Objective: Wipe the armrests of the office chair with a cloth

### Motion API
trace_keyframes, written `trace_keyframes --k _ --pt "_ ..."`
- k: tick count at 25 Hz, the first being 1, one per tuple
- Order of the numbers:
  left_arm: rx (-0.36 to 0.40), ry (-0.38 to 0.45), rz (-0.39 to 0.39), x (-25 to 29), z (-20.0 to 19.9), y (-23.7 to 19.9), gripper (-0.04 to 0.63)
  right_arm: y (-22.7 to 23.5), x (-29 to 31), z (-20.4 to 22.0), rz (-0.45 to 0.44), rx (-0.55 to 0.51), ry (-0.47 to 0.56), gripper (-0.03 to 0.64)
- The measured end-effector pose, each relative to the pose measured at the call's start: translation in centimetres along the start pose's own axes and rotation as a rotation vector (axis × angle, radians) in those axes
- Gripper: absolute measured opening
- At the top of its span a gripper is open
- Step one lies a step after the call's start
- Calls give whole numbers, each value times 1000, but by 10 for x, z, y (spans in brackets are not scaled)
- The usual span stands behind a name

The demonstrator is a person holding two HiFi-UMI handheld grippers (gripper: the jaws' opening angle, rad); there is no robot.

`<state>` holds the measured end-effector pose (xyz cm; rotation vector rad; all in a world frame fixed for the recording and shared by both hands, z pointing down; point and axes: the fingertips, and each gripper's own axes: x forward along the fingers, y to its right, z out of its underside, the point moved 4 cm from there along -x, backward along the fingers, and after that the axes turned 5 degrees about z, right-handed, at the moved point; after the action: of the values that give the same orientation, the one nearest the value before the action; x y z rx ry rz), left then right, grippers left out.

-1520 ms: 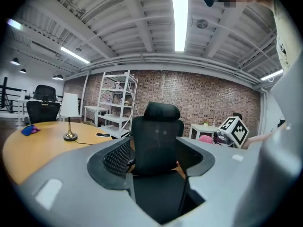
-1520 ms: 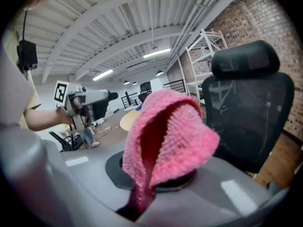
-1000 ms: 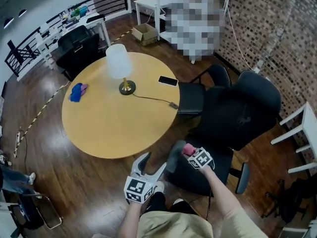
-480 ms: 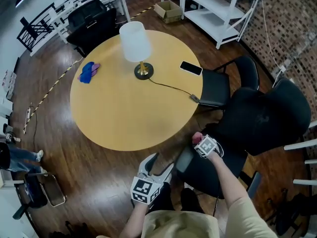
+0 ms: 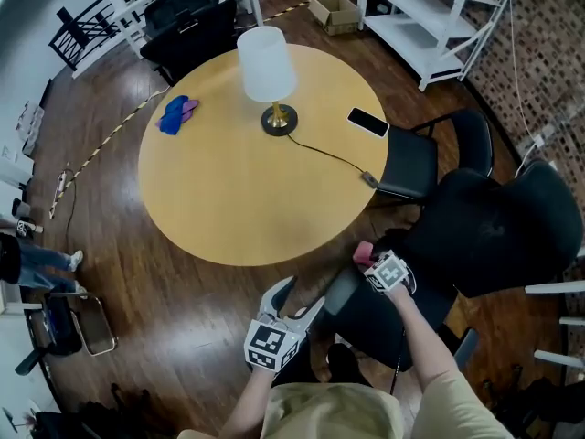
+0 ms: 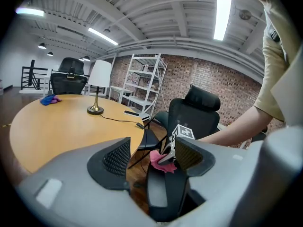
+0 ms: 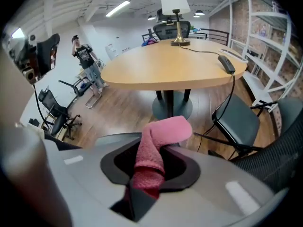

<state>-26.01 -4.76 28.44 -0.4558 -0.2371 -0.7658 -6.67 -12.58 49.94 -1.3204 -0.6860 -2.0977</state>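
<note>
Room: dark wooden floor (image 5: 119, 273), brick wall (image 5: 539, 53) at the right edge, white shelving (image 5: 416, 21) in the upper right of the head view.

Surface: we record one round wooden surface (image 5: 238, 190), centre to upper centre. On it:
- a white-shaded lamp (image 5: 268, 67) on a brass base, with its cord (image 5: 324, 158) running right
- a dark phone (image 5: 368, 122) near the right rim
- a blue cloth (image 5: 174, 114) near the left rim, well apart from the rest

Seating: a black office chair (image 5: 498, 222) at the right, with its armrest (image 5: 341, 293) at lower centre. A small black chair (image 5: 409, 165) stands between it and the surface.

Right tool (image 5: 368, 256): pressed together on a pink cloth (image 7: 154, 150), which folds up out of the jaws. In the head view the pink cloth sits at the upper end of the armrest. Whether it presses on the pad we cannot tell.

Left tool (image 5: 300, 302): jaws spread, pinching nothing, just left of the armrest. In its own view the armrest shows ahead through the gap.
</note>
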Motion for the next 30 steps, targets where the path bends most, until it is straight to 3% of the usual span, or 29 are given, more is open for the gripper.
trace_keyframes --k 6,17,20,24,27,30 --pt "-13 1 -22 -4 4 -3 282 -28 23 4 7 -40 58 74" --pt "-40 21 -71 -21 7 -11 282 -181 44 42 -308 -84 89 67" --pt "-41 27 -72 -26 6 -9 282 -149 22 30 -261 14 204 66" --pt "-31 36 -85 -30 4 -15 282 -29 -15 -2 -31 167 350 64" --pt "-41 34 -100 -34 8 -18 282 31 -16 -23 74 167 323 65" --pt "-41 22 -95 -34 11 -15 282 44 7 -24 82 127 217 65"
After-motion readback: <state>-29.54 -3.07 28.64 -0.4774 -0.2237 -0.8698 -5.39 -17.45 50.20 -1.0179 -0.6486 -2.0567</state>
